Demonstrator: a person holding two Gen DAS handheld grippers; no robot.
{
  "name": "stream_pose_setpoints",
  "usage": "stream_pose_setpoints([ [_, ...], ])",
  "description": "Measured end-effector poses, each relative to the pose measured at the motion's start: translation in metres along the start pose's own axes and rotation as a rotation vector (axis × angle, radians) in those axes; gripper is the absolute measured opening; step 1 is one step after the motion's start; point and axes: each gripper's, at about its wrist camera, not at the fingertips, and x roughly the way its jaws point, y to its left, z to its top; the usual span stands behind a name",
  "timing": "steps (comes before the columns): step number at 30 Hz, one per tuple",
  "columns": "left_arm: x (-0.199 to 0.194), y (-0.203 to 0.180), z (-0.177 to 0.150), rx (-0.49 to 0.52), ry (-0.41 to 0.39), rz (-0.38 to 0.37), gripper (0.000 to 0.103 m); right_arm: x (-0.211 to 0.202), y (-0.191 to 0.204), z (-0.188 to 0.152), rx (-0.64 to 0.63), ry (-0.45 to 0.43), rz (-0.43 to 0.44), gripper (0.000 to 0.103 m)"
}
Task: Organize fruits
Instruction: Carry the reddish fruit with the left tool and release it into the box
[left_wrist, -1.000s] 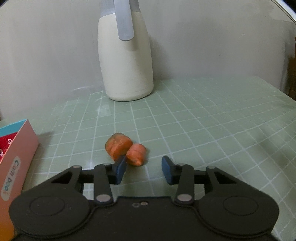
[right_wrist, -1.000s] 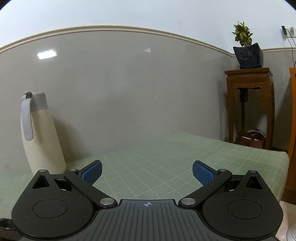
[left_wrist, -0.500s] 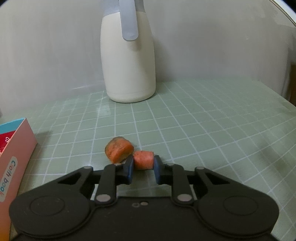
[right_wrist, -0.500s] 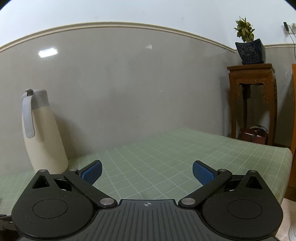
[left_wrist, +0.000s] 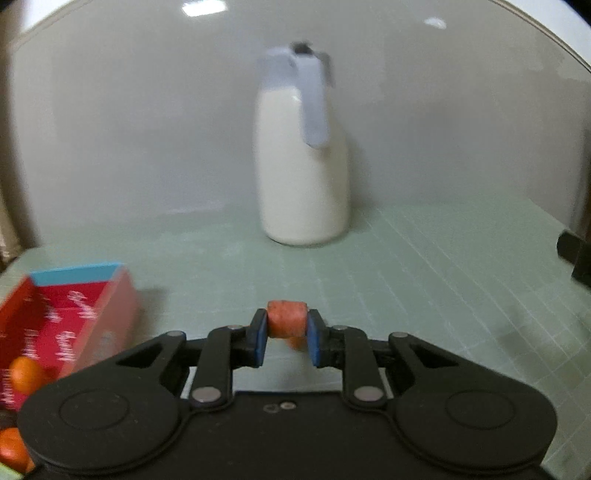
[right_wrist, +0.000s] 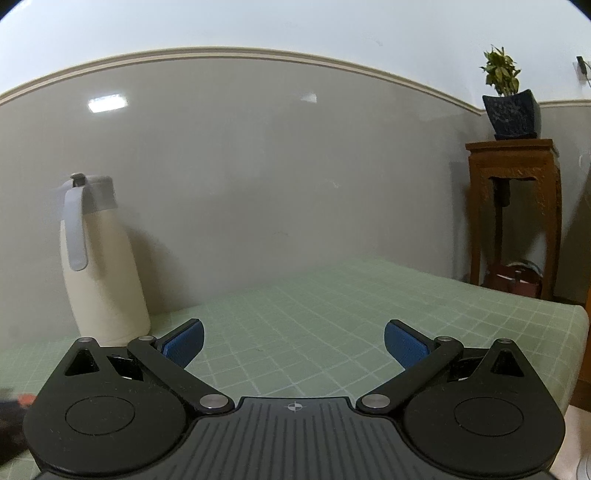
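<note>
My left gripper (left_wrist: 286, 332) is shut on an orange carrot piece (left_wrist: 286, 320) and holds it above the green checked tablecloth (left_wrist: 424, 295). A bit of orange shows just below and behind it; I cannot tell what it is. A red box with a blue rim (left_wrist: 62, 317) stands at the left, with round orange fruits (left_wrist: 24, 373) inside. My right gripper (right_wrist: 293, 341) is open and empty above the tablecloth (right_wrist: 332, 306), to the right of the jug.
A cream jug with a grey lid and handle (left_wrist: 301, 166) stands at the back against the wall; it also shows in the right wrist view (right_wrist: 99, 266). A wooden stand (right_wrist: 513, 214) with a potted plant (right_wrist: 508, 103) is beyond the table's right edge.
My left gripper closed on one carrot piece and lifted it off the table. The view tilted up, and the red box's inside came into view. The right gripper stayed open.
</note>
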Motion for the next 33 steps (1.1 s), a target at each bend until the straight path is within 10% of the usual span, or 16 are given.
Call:
stream_pose_setpoints([
  [18,-0.031,0.161,-0.029,-0.157,0.076,0.424,0.016,0.002,0.085,-0.024,-0.128,0.127,0.244,0.103],
  [24,-0.042,0.18,-0.037,-0.213,0.097,0.458,0.035,0.017,0.118,-0.031,-0.162,0.236,0.344,0.103],
  [28,-0.065,0.188,-0.042,-0.249,0.04,0.479,0.07,0.029,0.133,-0.031,-0.147,0.291,0.39,0.103],
  [33,-0.09,0.199,-0.049,-0.272,0.001,0.485,0.076,0.039,0.143,-0.033,-0.145,0.334,0.408,0.102],
])
